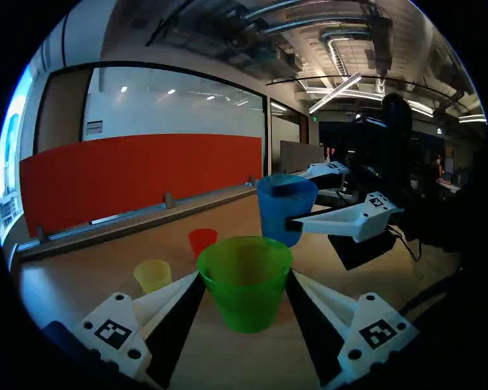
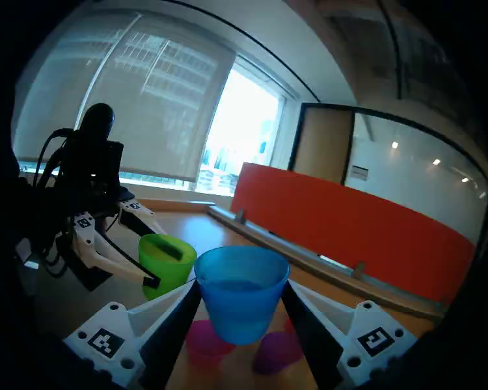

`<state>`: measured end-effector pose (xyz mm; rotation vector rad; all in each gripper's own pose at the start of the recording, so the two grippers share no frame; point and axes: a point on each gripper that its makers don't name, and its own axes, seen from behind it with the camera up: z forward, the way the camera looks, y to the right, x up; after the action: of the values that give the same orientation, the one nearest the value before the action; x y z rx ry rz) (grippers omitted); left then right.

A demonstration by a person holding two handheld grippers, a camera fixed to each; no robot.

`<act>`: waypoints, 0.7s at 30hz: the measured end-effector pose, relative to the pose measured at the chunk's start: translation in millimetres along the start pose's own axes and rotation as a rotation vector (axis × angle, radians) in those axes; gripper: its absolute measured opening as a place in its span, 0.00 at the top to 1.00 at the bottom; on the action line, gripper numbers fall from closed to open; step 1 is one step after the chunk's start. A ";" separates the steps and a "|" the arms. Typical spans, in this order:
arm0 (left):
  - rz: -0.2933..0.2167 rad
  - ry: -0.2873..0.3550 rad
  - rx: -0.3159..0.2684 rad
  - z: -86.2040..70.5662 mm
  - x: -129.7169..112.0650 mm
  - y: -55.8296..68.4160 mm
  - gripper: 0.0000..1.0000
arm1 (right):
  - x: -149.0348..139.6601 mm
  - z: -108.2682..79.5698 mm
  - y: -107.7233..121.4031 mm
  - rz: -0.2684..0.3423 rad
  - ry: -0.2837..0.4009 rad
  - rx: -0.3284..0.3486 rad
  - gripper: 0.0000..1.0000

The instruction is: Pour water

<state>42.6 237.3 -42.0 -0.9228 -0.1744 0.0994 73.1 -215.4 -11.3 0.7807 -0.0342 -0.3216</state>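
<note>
Over the wooden table [image 1: 68, 283], the right gripper [image 2: 241, 289] is closed partway on the blue cup [image 2: 241, 309], both fingers pressed to its sides, and the left gripper [image 1: 244, 276] likewise on the green cup [image 1: 245, 302]. Both cups are held upright, near each other, so pouring is judged not begun. Water seems to lie in the blue cup; the green cup's content cannot be told. Small purple cups [image 2: 276, 354] are half hidden below the blue one.

Left claw [image 1: 243, 276]: white fingers [image 1: 159, 299] lined with black pads [image 1: 179, 318]; black-and-white square marker [image 1: 112, 333] and screw holes [image 1: 135, 354] seen on each base. Right claw [image 2: 241, 284]: same white fingers [image 2: 146, 312], black pads [image 2: 176, 325], markers [image 2: 106, 342].
</note>
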 end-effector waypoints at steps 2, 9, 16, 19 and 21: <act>0.001 0.000 -0.003 0.3 -0.2 0.9 0.15 | 0.6 2.4 0.6 -0.030 -0.006 0.005 0.12; 0.005 -0.006 -0.015 1.9 -2.2 6.2 0.15 | 5.6 10.3 1.1 -0.129 -0.013 0.018 0.12; 0.013 -0.009 -0.020 2.0 -3.3 9.4 0.15 | 12.1 17.3 -0.5 -0.234 -0.019 0.032 0.12; 0.017 -0.010 -0.021 2.2 -3.3 10.1 0.15 | 14.2 20.4 0.9 -0.274 -0.026 0.035 0.12; 0.019 -0.011 -0.022 2.2 -3.2 10.9 0.15 | 15.4 22.1 2.3 -0.298 -0.031 0.036 0.12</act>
<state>38.9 245.1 -49.7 -0.9461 -0.1771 0.1207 85.1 -233.6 4.7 0.8175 0.0478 -0.6170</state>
